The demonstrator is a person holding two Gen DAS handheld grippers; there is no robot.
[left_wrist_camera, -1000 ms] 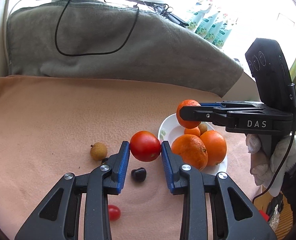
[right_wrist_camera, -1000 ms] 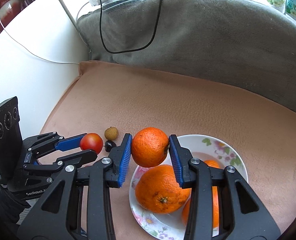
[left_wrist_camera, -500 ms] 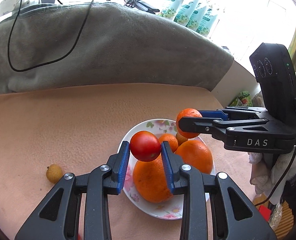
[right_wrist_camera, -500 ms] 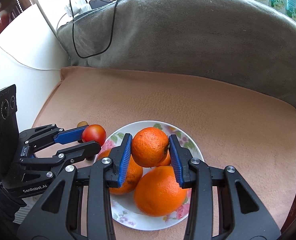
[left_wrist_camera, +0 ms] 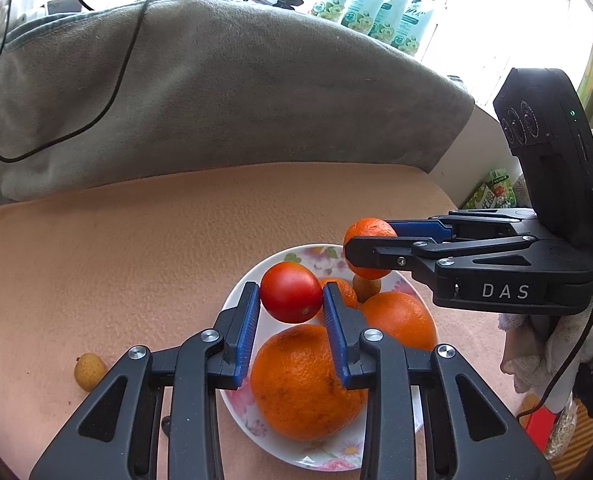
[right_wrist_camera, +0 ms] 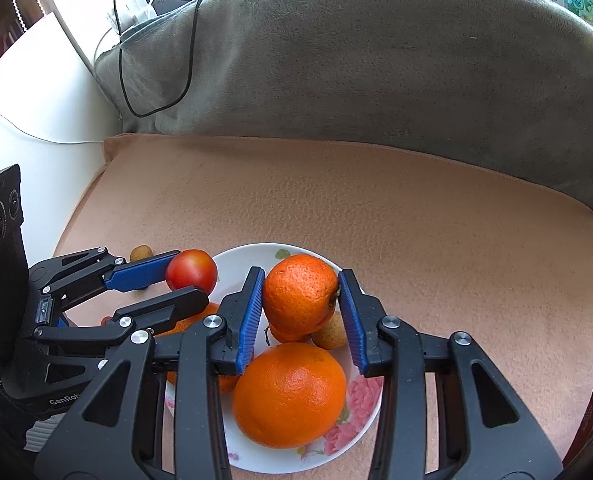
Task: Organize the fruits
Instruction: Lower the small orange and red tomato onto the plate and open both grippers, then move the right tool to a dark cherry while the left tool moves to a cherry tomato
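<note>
Plate already holds two big oranges, a smaller one, a longan. My left gripper has jaws clamped on tomato, right gripper clamped on orange; both hang over plate, unreleased. Left view alone shows stray longan on peach blanket. Right view shows something small and red under left gripper, unclear.
</note>
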